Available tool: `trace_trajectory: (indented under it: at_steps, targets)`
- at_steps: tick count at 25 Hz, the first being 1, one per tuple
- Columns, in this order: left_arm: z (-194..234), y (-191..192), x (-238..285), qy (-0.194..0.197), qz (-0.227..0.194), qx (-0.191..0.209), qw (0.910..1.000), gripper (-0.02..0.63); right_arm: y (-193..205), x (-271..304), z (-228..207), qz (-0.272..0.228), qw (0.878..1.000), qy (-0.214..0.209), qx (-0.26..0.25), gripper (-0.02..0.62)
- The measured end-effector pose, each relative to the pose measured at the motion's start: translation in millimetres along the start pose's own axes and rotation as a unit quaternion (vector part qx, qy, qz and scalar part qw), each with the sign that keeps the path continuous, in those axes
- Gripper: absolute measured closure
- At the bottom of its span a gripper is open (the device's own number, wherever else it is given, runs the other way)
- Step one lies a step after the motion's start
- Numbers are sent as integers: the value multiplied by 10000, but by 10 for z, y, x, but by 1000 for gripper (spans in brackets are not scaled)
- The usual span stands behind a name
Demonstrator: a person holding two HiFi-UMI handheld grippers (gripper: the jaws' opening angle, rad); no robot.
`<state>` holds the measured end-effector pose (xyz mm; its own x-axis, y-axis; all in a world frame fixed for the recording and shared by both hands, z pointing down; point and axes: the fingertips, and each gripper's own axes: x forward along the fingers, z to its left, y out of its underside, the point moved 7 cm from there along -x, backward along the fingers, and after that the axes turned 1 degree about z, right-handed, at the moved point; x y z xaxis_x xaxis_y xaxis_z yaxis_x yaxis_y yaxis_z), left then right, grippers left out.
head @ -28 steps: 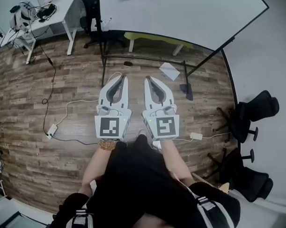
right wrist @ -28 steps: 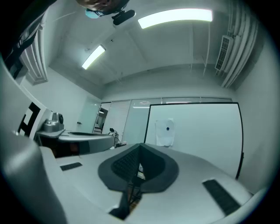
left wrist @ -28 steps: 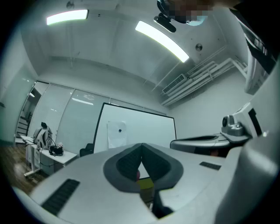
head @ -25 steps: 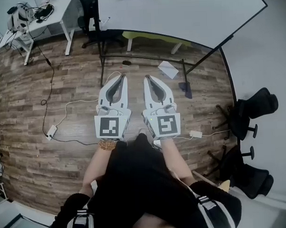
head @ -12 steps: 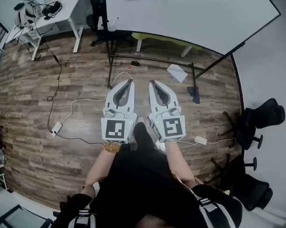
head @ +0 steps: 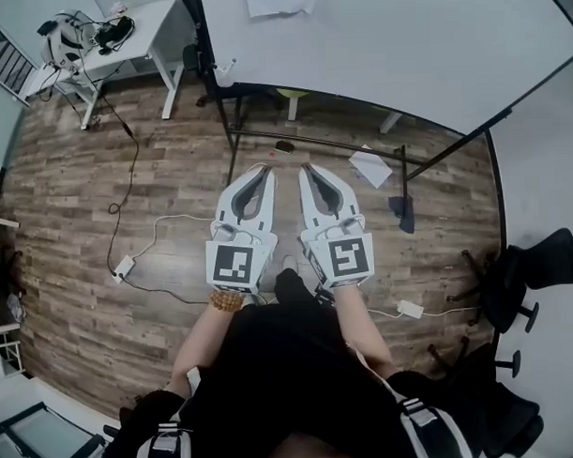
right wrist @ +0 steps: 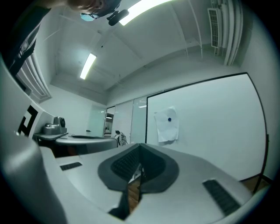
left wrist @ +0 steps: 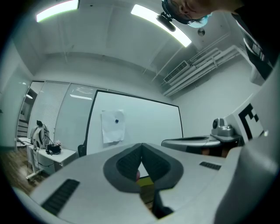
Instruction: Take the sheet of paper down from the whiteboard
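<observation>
**Status: Approach, Paper Not Yet Removed**

The paper (left wrist: 112,126) hangs on the whiteboard (head: 383,32), pinned by 1 magnet (left wrist: 117,122). The left gripper (head: 265,171) and right gripper (head: 306,168) are both clenched, empty, and well apart from the paper. Reaching, grasping and removal are all left to do.

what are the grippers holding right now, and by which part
Nothing. The left gripper and the right gripper both have jaws shut with nothing between; the sheet of paper hangs on the whiteboard.
</observation>
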<state>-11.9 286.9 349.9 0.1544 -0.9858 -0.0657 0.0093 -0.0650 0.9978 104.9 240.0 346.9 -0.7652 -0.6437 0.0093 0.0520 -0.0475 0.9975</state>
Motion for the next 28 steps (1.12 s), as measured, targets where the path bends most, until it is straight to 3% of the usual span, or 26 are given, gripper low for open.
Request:
trace_trajectory:
  at_steps: [10,20,28]
  targets:
    - [-158,109,814,-181,65,81,9998,595,148,350,-895,-81,9995,-271,146,600]
    - [108,138,1219,-272,-66,-45,9996,595,250,749,-1105,43,9987,-485,135,600]
    - [558,305,1943,64,-143,-334,9993,595,267,1366,-1376,244,9991,-323,-155,600]
